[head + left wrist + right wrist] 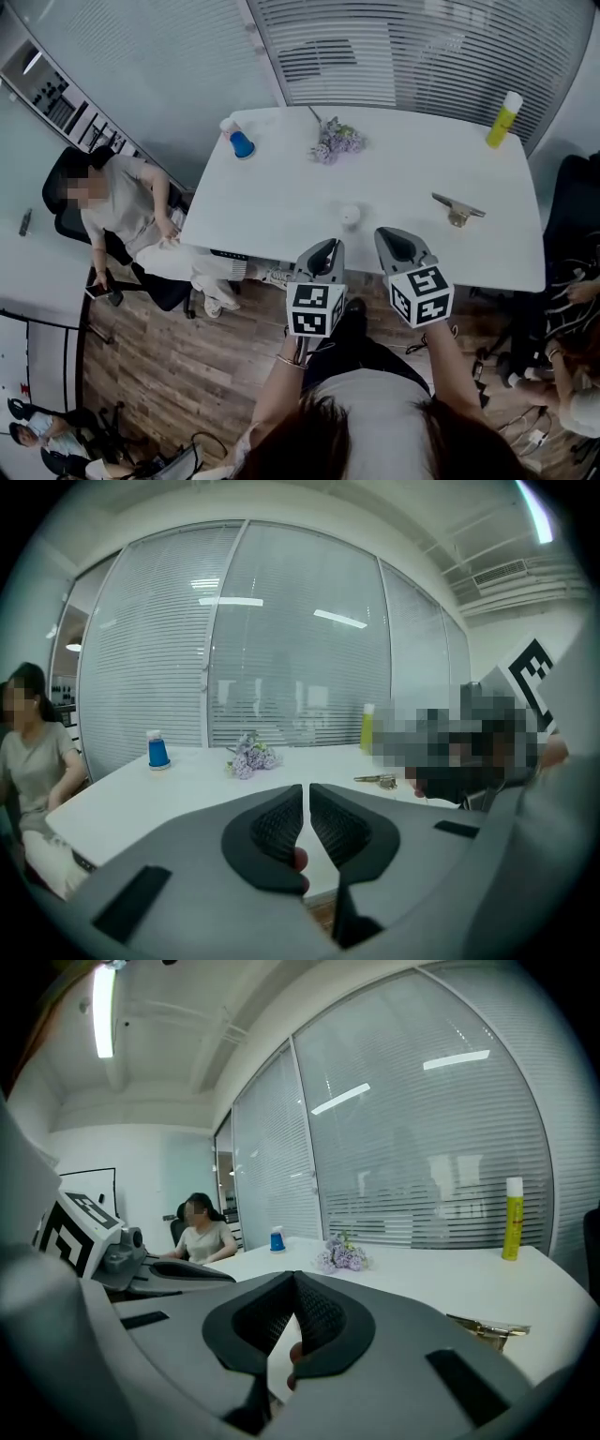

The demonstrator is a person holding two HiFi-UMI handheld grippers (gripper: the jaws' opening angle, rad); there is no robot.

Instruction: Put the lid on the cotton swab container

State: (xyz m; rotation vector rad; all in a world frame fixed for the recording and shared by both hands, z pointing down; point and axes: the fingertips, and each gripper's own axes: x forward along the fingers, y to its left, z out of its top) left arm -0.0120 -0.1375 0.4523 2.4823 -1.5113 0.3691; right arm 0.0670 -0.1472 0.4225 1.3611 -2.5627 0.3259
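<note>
A small white round piece (pixel 350 216) lies on the white table (pixel 281 206) near its front edge; I cannot tell if it is the lid or the container. A blue container with a pale top (pixel 241 142) stands at the far left corner, also visible in the left gripper view as the blue container (pixel 157 750) and in the right gripper view (pixel 277 1239). My left gripper (pixel 325 251) (pixel 306 789) hovers at the front edge, jaws nearly together with nothing between them. My right gripper (pixel 396 240) (pixel 293 1279) hangs beside it, jaws meeting, empty.
A purple flower bunch (pixel 336 142) lies at the back middle, a yellow bottle (pixel 504 119) stands at the far right corner, and a metal tool (pixel 457 209) lies on the right. A person (pixel 122 211) sits at the table's left side. Chairs (pixel 567 225) flank the right.
</note>
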